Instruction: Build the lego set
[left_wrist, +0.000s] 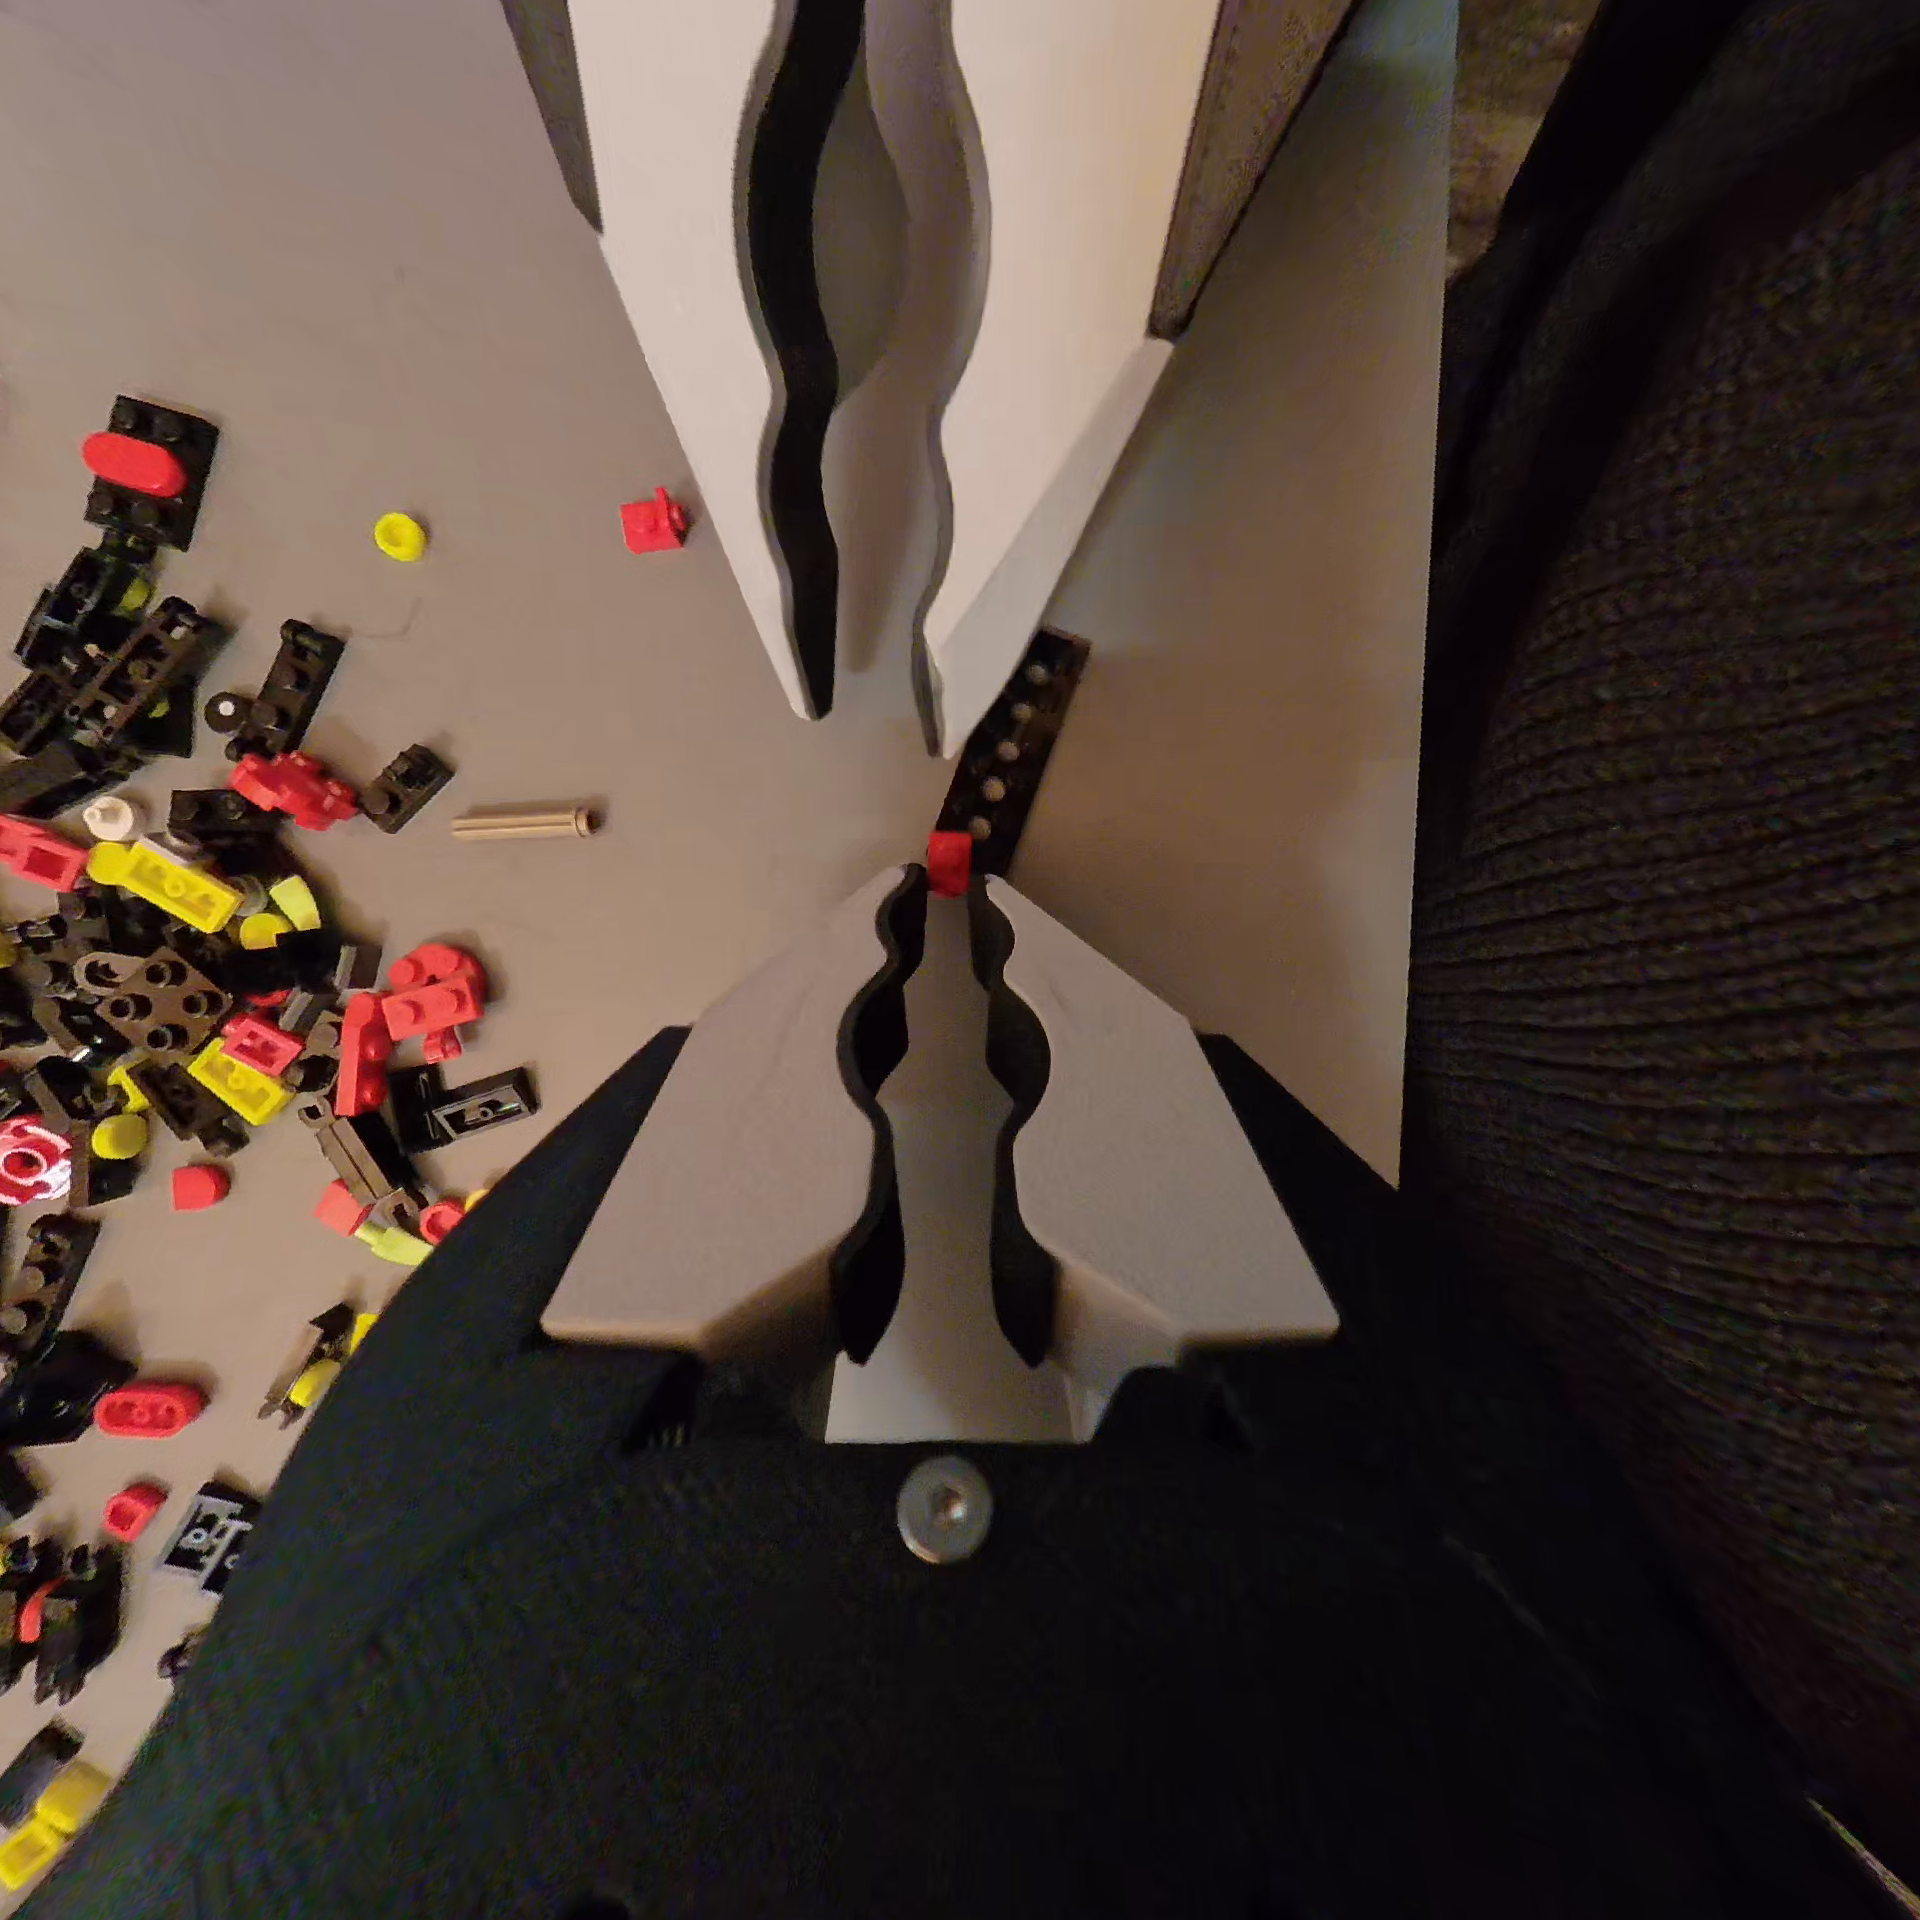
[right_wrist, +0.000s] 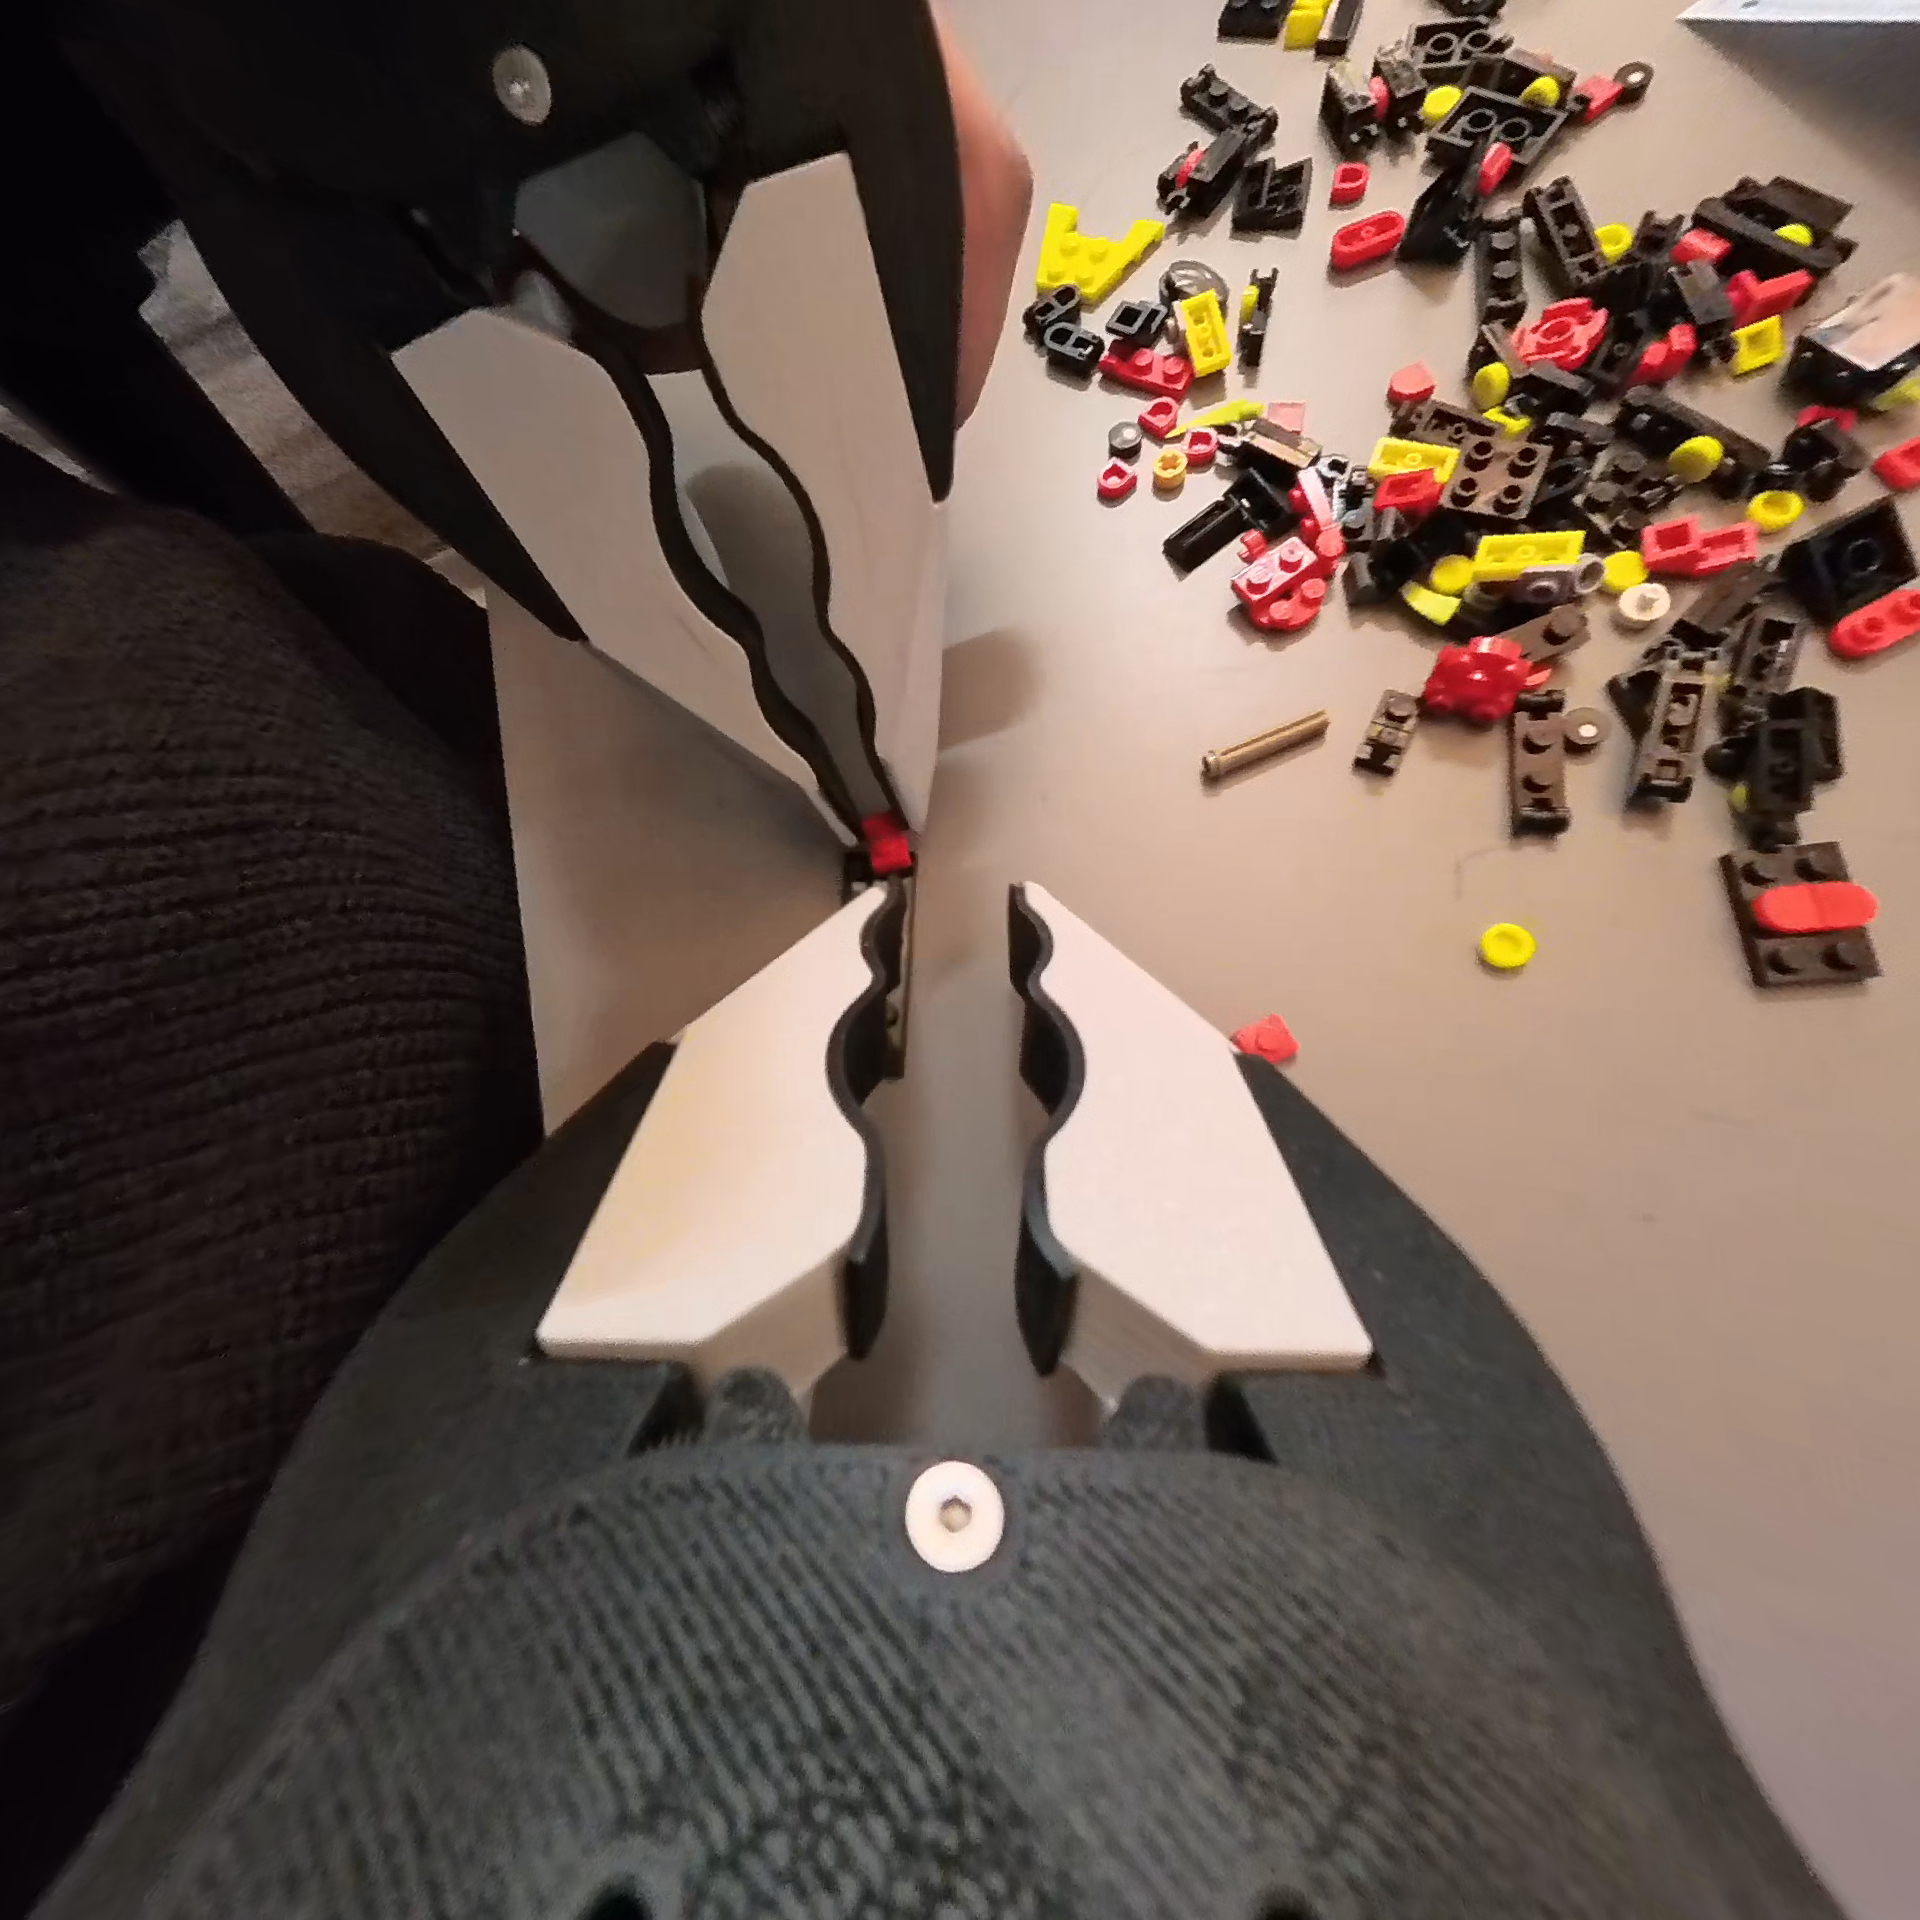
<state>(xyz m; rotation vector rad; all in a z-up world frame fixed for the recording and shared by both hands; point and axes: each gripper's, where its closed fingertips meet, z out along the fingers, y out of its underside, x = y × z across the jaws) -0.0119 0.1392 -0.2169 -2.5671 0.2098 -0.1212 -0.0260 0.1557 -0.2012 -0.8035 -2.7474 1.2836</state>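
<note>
My left gripper (left_wrist: 945, 883) is shut on a small red piece (left_wrist: 948, 864) that sits at the near end of a long black studded plate (left_wrist: 1013, 743). The plate runs away from it, close to the table's edge. My right gripper (right_wrist: 958, 894) is open, its jaws clearly apart. The black plate shows edge-on along the inner side of its left finger (right_wrist: 900, 977). In the right wrist view the left gripper (right_wrist: 883, 823) comes in from the top, pinching the red piece (right_wrist: 886, 842). In the left wrist view the right gripper (left_wrist: 878, 722) comes down from the top, beside the plate.
A pile of loose black, red and yellow pieces (left_wrist: 156, 987) (right_wrist: 1558, 416) covers the grey table. Apart from it lie a tan pin (left_wrist: 525, 821), a small red piece (left_wrist: 652, 520), a yellow round stud (left_wrist: 400, 537) and a black plate with a red tile (left_wrist: 145, 468). Dark knitted fabric (left_wrist: 1662, 831) lies beyond the table's edge (left_wrist: 1425, 623). Both grippers' tips are close together, under 4 cm apart. The tan pin (left_wrist: 525, 821) lies around 6 cm away from my right fingertips. It is also in sight in the right wrist view (right_wrist: 1263, 746).
</note>
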